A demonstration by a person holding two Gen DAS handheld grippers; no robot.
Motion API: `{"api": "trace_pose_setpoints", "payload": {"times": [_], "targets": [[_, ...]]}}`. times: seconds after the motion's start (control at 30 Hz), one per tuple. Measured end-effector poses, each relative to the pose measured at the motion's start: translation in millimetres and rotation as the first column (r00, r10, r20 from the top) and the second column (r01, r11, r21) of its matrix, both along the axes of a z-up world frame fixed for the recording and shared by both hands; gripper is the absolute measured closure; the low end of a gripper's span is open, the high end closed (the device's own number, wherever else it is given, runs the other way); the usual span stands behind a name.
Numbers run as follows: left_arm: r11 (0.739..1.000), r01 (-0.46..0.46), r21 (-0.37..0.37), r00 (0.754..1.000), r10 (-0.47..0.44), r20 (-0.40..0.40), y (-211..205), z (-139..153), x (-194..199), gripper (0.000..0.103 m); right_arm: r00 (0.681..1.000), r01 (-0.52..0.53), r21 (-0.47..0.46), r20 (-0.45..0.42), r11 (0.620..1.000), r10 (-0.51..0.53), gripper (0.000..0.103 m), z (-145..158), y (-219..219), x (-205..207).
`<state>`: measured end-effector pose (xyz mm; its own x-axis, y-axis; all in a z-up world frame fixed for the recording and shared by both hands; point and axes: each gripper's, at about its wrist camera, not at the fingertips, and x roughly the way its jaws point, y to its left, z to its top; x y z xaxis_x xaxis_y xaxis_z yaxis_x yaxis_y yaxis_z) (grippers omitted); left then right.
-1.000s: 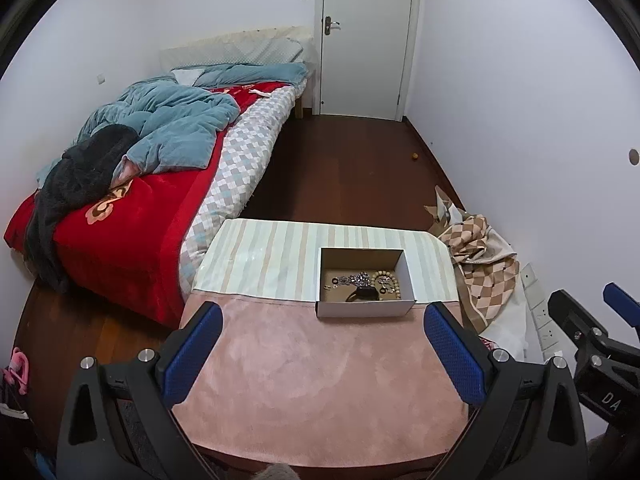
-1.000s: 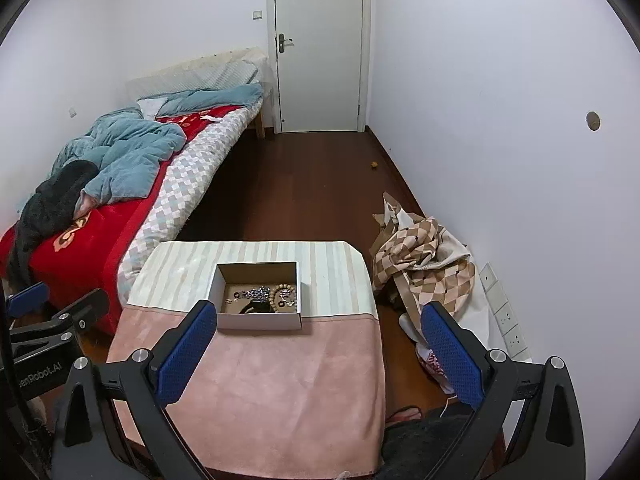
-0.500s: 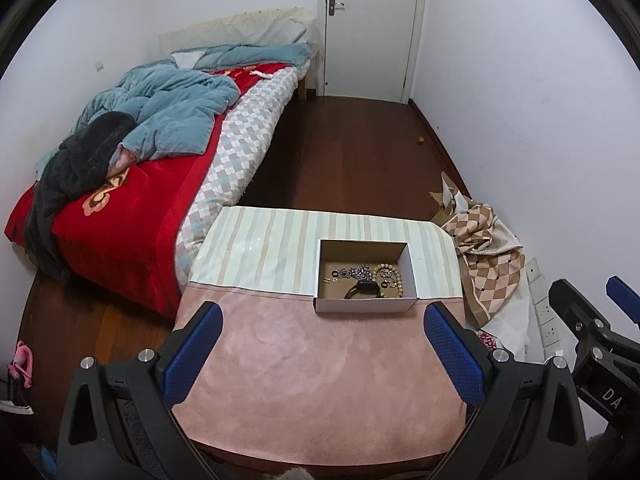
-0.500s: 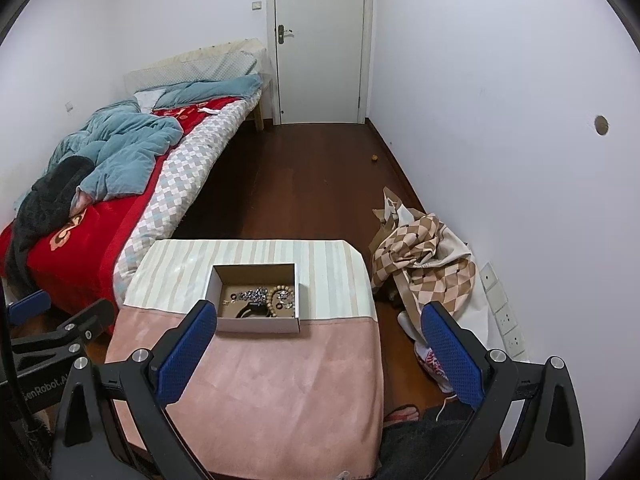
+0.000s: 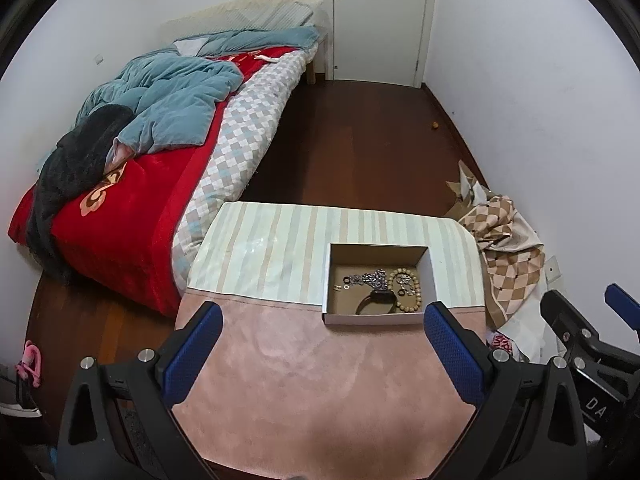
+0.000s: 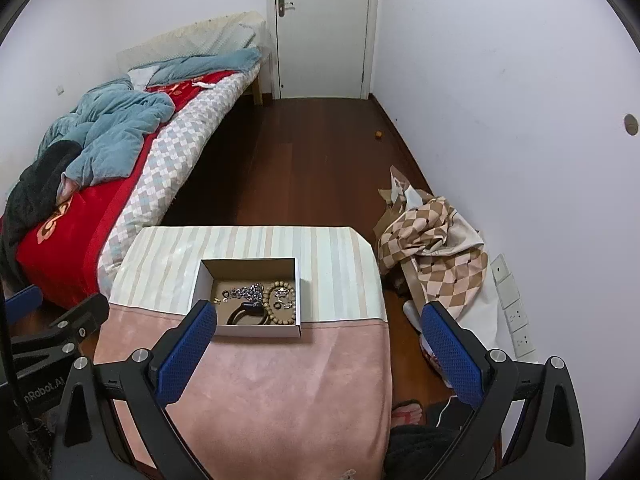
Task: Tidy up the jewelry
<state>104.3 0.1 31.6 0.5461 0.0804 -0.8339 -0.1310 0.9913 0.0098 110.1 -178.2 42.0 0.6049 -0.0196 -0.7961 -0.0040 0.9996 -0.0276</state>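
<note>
White walls (image 6: 500,60) enclose a narrow room with a dark wooden floor (image 6: 312,160) and a closed white door (image 6: 324,28) at the far end. A bed (image 5: 132,216) with a red blanket and rumpled blue quilt (image 5: 168,108) runs along the left wall, while checked fabric (image 6: 432,248) lies heaped below the wall sockets (image 6: 512,308) on the right.

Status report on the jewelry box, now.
Left gripper and right gripper both open, empty, short of the box. Bead bracelet, chain, black band inside it. Nothing in the way.
</note>
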Motion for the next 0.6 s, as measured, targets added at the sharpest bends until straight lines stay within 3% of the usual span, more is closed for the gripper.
{"api": "trace_pose_setpoints", "payload": {"times": [0.6], "targets": [[1.000,-0.010,0.006,0.999,0.010,-0.043,4.9,-15.1,12.5,0.000,0.999,0.005,-0.014,-0.041,1.000,-0.005,0.000,-17.9,1.8,16.1]]}}
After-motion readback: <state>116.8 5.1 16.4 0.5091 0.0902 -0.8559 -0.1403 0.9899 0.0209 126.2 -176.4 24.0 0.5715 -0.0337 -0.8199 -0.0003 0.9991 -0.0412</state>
